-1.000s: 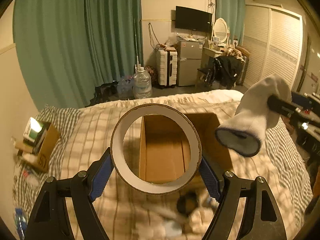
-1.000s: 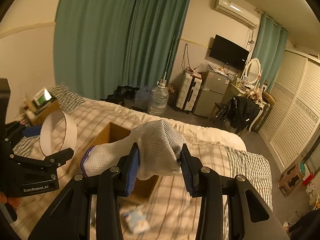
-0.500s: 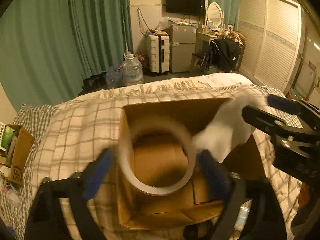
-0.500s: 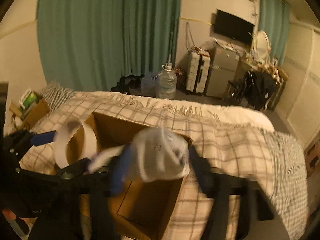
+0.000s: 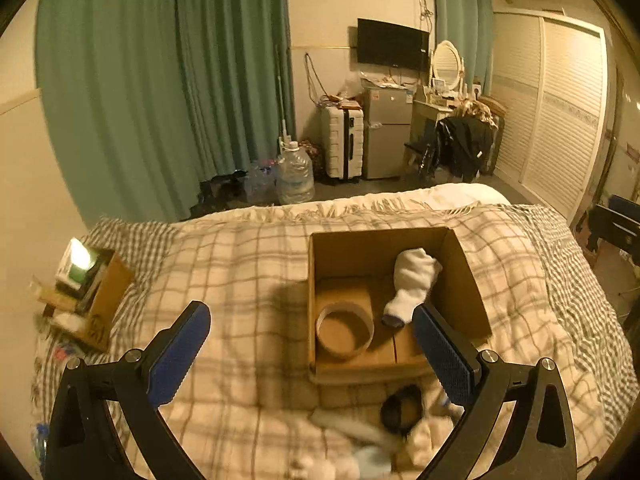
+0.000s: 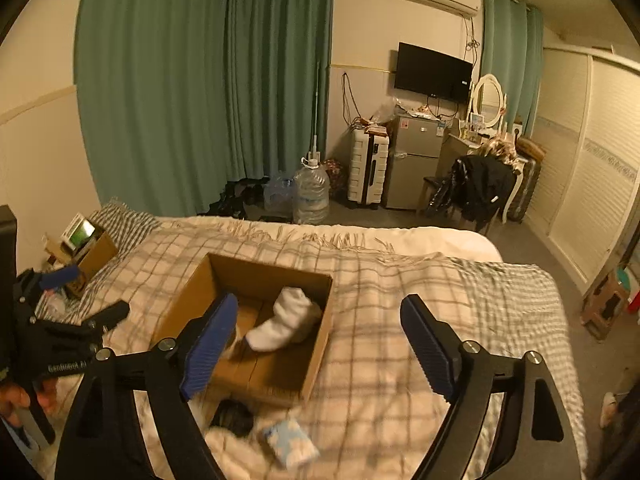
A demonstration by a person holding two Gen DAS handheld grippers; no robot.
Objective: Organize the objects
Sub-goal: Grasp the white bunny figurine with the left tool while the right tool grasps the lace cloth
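Two items in the cardboard box (image 5: pixel 460 276) on the bed (image 5: pixel 240 280): tape roll (image 5: pixel 345 332), white sock (image 5: pixel 412 284); left gripper (image 5: pixel 312 352) and right gripper (image 6: pixel 316 344) fingers wide, empty; black thing (image 6: pixel 232 416), blue packet (image 6: pixel 290 442) left outside.

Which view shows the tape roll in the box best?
The left wrist view: the tape roll lies in full sight on the floor of the cardboard box, beside the white sock. In the right wrist view the right gripper's left finger hides the roll almost entirely.
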